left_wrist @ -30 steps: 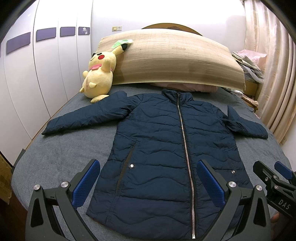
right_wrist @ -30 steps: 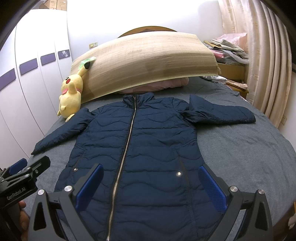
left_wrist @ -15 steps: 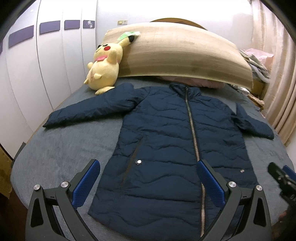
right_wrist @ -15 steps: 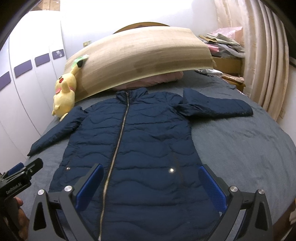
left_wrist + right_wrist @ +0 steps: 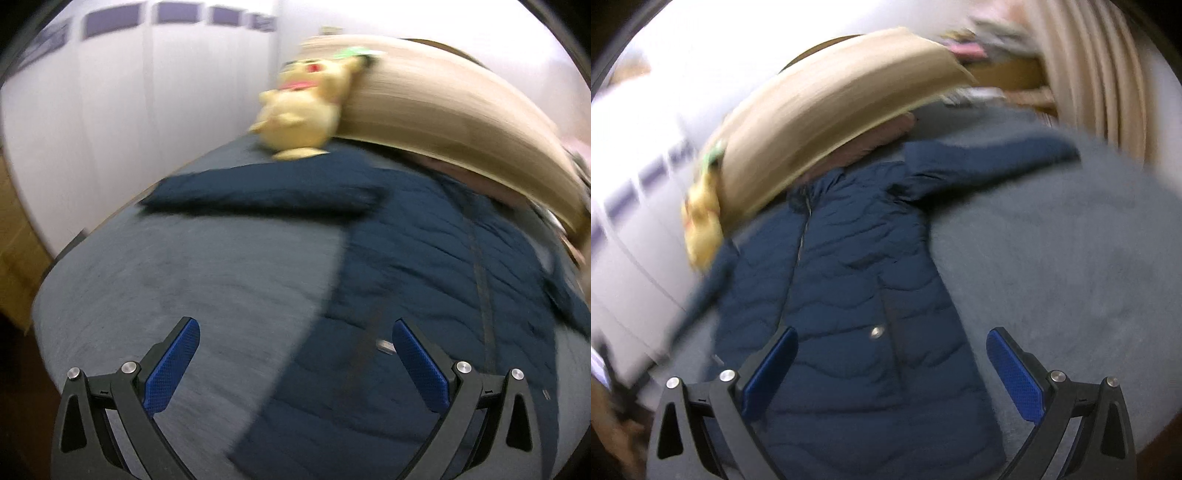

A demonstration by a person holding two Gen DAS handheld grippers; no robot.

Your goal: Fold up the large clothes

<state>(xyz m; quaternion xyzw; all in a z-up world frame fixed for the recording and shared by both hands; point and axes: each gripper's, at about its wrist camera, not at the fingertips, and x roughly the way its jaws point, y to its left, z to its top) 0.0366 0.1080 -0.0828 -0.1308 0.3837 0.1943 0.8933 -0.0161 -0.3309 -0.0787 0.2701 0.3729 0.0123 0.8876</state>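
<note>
A navy quilted jacket (image 5: 443, 295) (image 5: 842, 295) lies flat and zipped on a grey bed (image 5: 184, 277) (image 5: 1071, 258), both sleeves spread out sideways. In the left wrist view its left sleeve (image 5: 266, 192) stretches across the bed ahead. My left gripper (image 5: 295, 365) is open above the bedsheet, beside the jacket's left hem edge, with nothing between its blue pads. My right gripper (image 5: 892, 373) is open over the jacket's right lower side, near a snap button (image 5: 876, 331). Both views are motion-blurred.
A yellow plush toy (image 5: 299, 107) (image 5: 701, 229) leans on a rolled bamboo mat (image 5: 443, 110) (image 5: 831, 122) at the head of the bed. White wardrobe doors (image 5: 110, 110) line the left side. Curtains (image 5: 1100, 74) and a cluttered shelf stand at the right.
The left gripper swung left and lower toward the jacket's left side and sleeve. The right gripper shifted right and tilted, closer to the jacket's right edge. Both stayed open.
</note>
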